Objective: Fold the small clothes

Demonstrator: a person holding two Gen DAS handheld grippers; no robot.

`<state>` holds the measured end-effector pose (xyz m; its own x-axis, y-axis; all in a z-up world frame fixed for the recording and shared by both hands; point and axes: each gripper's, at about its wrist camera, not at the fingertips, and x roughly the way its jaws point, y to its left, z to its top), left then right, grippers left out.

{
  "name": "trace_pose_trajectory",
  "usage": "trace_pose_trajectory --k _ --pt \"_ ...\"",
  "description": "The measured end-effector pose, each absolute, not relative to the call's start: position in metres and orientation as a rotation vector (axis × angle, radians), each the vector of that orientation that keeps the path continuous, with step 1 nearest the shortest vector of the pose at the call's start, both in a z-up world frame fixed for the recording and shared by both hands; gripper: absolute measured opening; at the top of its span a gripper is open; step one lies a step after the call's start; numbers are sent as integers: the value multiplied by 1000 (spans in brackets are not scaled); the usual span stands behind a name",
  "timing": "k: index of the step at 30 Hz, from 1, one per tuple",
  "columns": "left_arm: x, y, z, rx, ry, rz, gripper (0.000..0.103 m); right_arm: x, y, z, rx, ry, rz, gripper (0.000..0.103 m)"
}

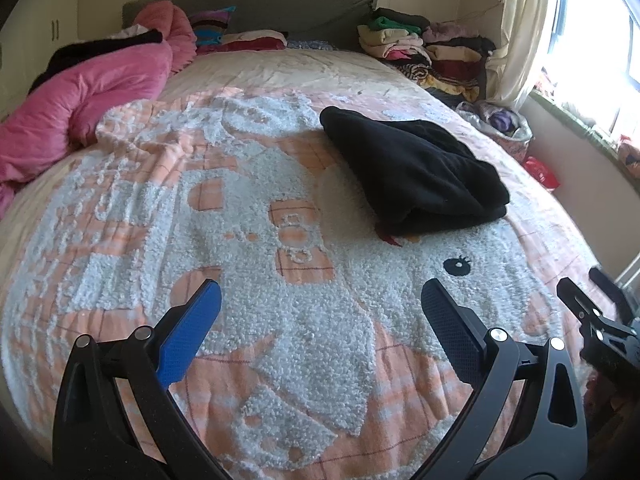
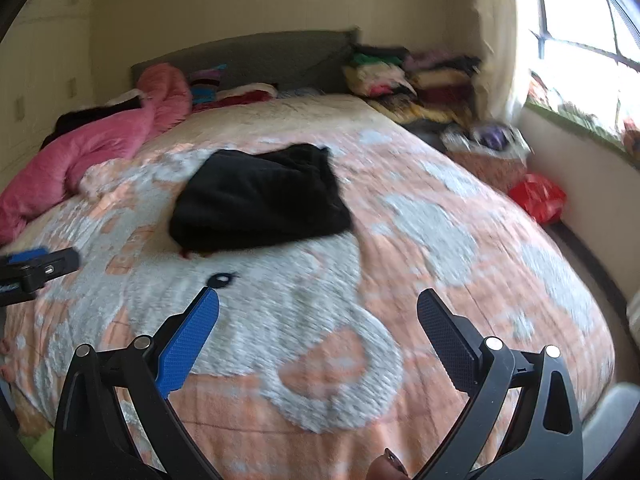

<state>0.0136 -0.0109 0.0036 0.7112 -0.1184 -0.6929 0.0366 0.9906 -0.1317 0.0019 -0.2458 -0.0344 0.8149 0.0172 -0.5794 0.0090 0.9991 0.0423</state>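
Left gripper [image 1: 320, 300] and right gripper [image 2: 318, 308]: jaws spread wide, holding nothing, above the bedspread [image 1: 248, 184]. The black garment [image 1: 412, 172], already folded, lies ahead, well apart from both; right of the left gripper, left of the right. Neither gripper is clearly nearer.

Right wrist view is motion-blurred throughout; the clothes pile [image 2: 404, 80] by the headboard smears into colour patches, items not separable. Red bag [image 2: 538, 196] beside the bed is blurred, contents unreadable. Left gripper [image 2: 34, 270] is cut off by the left edge, jaw gap not visible. In the left wrist view the right gripper [image 1: 600, 320] is blurred and cut off by the right edge. A red scrap [image 1: 390, 237] pokes from under the black garment [image 1: 412, 168], the rest hidden. Window [image 1: 600, 36] overexposed.
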Motion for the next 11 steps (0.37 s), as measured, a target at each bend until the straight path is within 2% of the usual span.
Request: trace_pose_trajectory --k 5,11 --pt "15 42 7 -219 776 -29 94 -12 -330 -39 207 675 -238 99" --pt "19 207 11 -322 762 318 94 -85 -498 -56 277 682 -822 99"
